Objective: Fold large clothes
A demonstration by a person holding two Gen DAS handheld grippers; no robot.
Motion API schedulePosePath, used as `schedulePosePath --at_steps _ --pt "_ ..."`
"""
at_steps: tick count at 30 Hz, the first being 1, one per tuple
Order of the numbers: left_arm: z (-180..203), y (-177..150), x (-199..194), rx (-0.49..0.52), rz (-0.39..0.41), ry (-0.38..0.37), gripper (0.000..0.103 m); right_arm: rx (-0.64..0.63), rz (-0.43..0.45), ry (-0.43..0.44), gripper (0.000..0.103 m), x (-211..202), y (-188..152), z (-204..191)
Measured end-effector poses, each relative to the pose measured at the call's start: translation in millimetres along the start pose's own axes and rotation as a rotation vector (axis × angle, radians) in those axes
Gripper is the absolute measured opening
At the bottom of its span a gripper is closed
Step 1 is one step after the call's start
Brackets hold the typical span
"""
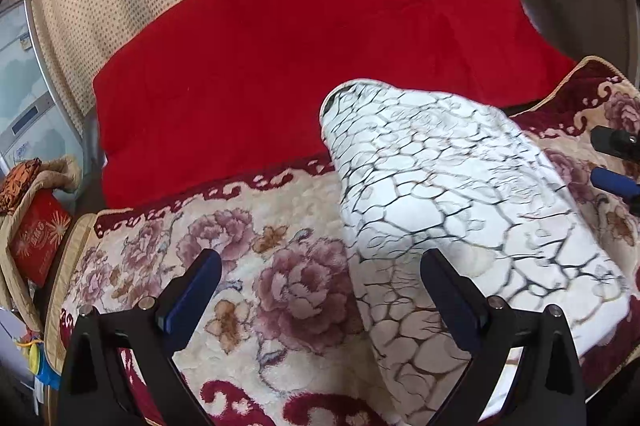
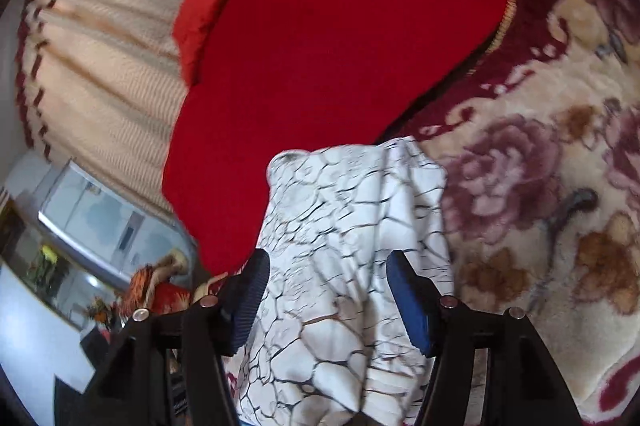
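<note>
Lying ahead of both tongs, the one white crackle-print garment [image 1: 448, 194] rests on the one floral blanket [image 1: 256, 266], with one red quilt [image 1: 312, 54] beyond it. The left tongs [image 1: 320, 290] stand apart, gripping nothing, their right finger over the cloth. The right tongs [image 2: 324, 290] stand apart too, with cloth bunched between them, unpinched. Closing there would likely catch several layers and drag the fold crooked, or snag the plush blanket underneath.
</note>
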State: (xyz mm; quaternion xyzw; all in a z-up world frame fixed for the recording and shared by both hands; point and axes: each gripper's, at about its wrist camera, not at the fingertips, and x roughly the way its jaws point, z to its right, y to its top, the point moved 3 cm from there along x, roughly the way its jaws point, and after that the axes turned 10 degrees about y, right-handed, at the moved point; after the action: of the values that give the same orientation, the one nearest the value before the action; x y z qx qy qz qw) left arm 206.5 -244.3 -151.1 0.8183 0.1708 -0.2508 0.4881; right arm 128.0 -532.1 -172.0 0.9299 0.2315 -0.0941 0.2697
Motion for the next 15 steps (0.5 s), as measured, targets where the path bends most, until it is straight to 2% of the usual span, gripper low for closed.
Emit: schedulePosePath --at_steps 7,9,10,11,13,15 --pt "-23 8 32 -0.055 -0.038 0.003 0.099 -0.077 -0.084 -0.030 0.065 44 4 -15" --pt "-27 15 42 -0.063 -0.041 -0.012 0.099 -0.106 -0.099 -0.048 0.057 55 9 -14" --pt "-24 18 47 -0.050 -0.047 -0.029 0.099 -0.123 -0.122 -0.065 0.042 65 11 -12" --pt "-19 20 53 -0.022 -0.058 -0.041 0.099 -0.128 -0.152 -0.081 0.036 74 12 -7" --pt "-3 19 67 0.047 -0.090 -0.055 0.099 -0.122 -0.231 -0.116 0.035 101 15 7" --pt "14 13 79 0.116 -0.125 -0.047 0.100 -0.106 -0.272 -0.143 0.034 114 16 19"
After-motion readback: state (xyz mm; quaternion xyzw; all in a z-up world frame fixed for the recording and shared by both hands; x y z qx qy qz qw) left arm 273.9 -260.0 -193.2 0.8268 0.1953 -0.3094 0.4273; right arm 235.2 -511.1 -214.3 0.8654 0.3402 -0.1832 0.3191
